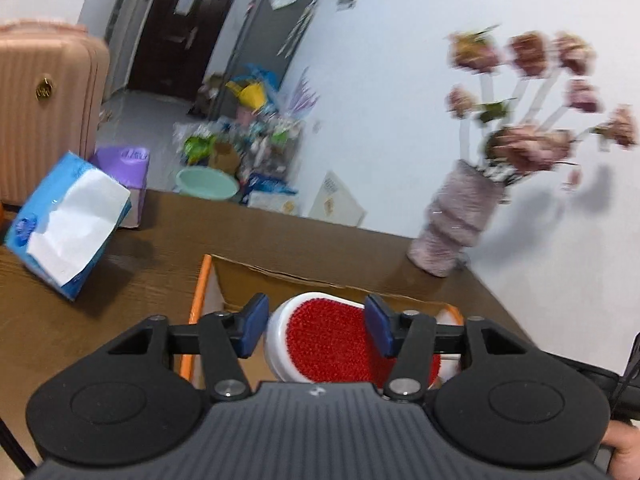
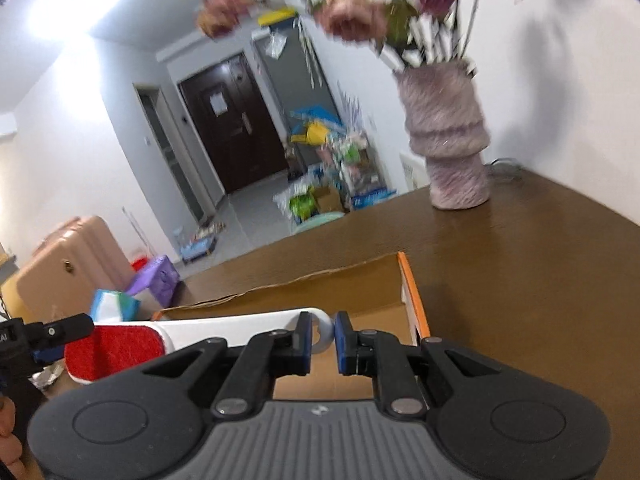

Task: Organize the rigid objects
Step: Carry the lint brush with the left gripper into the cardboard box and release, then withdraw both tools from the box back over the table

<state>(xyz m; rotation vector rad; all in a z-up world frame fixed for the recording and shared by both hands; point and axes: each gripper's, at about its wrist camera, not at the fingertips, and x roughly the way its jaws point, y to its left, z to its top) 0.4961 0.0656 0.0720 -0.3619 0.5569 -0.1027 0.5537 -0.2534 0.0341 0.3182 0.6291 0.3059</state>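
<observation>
Lint brush (image 1: pixel 336 336) held over the cardboard box (image 1: pixel 280 276), not yet set down. Left gripper (image 1: pixel 316 330) clamps its red head; right gripper (image 2: pixel 323 338), at 3 o'clock, pinches the handle ring. Placement remains.

White lint brush (image 1: pixel 328 340) with red bristle pad lies level over open cardboard box (image 2: pixel 352 280).

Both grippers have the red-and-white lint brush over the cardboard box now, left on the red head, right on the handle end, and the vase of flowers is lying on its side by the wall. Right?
Not quite. The vase stands upright on the table, as the right wrist view shows. The rest holds: the left gripper is at the lint brush head, the right gripper at its handle end, over the cardboard box.
</observation>
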